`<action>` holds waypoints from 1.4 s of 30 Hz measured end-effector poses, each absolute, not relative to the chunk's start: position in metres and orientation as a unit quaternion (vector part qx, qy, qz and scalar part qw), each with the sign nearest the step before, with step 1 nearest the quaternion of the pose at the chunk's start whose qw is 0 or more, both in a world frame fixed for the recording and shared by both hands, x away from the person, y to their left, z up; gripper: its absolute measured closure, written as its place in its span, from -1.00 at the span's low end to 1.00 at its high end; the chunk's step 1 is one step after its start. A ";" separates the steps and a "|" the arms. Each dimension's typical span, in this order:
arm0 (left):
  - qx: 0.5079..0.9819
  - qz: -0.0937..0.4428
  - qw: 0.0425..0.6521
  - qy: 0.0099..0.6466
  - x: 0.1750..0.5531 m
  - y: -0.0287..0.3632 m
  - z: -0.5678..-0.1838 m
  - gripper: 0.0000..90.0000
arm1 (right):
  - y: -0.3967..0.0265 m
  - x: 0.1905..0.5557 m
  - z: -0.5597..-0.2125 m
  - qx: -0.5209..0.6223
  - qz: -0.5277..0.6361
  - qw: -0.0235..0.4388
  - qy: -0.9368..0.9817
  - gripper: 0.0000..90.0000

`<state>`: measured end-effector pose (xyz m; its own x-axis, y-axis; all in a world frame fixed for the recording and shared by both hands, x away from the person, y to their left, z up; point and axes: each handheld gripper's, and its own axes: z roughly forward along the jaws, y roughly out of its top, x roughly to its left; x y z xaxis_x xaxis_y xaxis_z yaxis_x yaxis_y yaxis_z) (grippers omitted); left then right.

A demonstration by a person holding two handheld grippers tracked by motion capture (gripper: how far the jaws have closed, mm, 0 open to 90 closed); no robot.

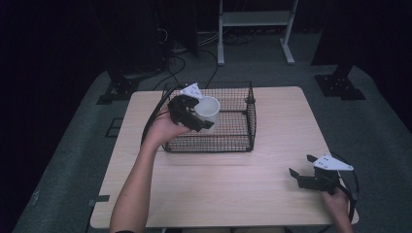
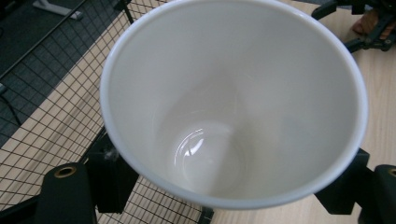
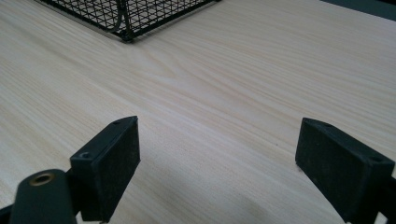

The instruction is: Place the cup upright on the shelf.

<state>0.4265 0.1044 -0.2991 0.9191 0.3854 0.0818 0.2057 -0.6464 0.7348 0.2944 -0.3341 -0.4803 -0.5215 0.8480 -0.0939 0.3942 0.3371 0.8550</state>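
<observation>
A white cup hangs over the left part of the black wire basket, with my left gripper shut on its side. Seen from the left gripper view, the cup is empty and open toward the camera, and a black pad presses its wall on each side. My right gripper rests near the table's front right corner, open, with bare wood between its pads. In the right gripper view, a corner of the basket lies far ahead.
The light wooden table stands on grey floor. A white frame and dark stands are behind it. Cables trail from both grippers. The basket has low mesh walls and wood shows through its floor.
</observation>
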 end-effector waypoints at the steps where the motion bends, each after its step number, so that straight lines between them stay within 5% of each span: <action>1: 0.900 0.116 0.386 0.165 0.428 0.104 -0.299 -0.52 | -0.334 0.294 -0.480 0.403 0.411 0.277 0.770 -0.71; 42: 0.905 0.083 0.357 0.217 0.495 0.090 -0.344 -0.52 | -0.335 0.294 -0.480 0.406 0.415 0.276 0.766 -0.71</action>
<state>0.4945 0.0899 -0.3445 0.8920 0.4520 -0.0045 0.3336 -0.6515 0.6814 0.2939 -0.3354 -0.4801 -0.5183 0.8509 -0.0861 0.3931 0.3264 0.8596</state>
